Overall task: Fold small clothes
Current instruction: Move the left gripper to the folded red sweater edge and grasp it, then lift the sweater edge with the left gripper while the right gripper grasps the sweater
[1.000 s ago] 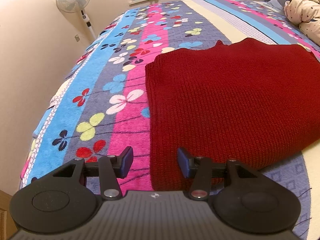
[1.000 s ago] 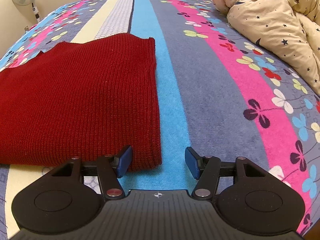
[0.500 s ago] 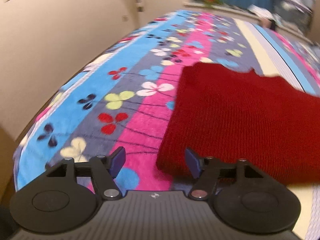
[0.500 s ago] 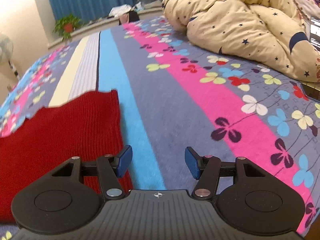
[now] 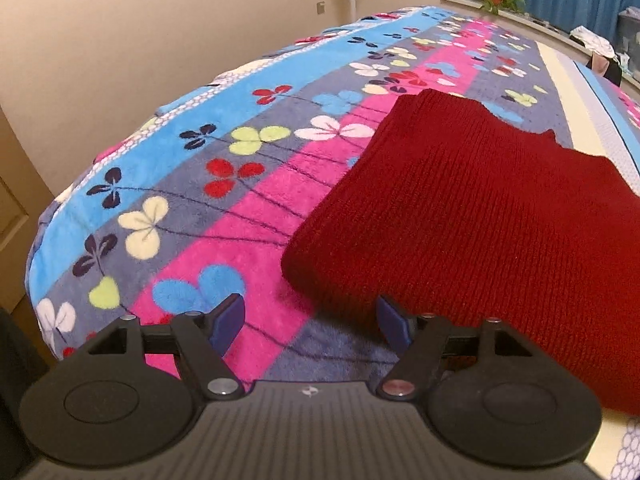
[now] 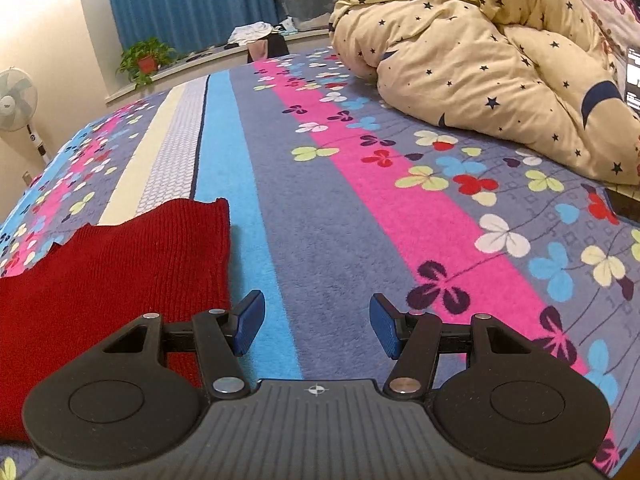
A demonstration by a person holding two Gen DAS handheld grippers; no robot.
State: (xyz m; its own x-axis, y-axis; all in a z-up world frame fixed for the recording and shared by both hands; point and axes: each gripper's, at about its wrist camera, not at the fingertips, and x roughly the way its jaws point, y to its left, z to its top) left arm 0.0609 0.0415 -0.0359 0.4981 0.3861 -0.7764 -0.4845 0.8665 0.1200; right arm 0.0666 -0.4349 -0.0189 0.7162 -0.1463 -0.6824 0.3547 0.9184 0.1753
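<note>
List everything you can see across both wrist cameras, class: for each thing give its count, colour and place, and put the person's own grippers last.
sweater: one, dark red knit, folded flat on the blanket, near the front edge of the bed
blanket: one, striped blue, pink, grey and cream with clover flowers, covering the bed
quilt: one, cream with dark stars, bunched at the right side of the bed
fan: one, white, standing by the wall to the left of the bed
plant: one, green in a red pot, on the sill beyond the bed
curtain: blue, behind the sill; count unclear
left gripper: one, black with blue pads, open, at the sweater's near left corner
right gripper: one, black with blue pads, open, just right of the sweater
</note>
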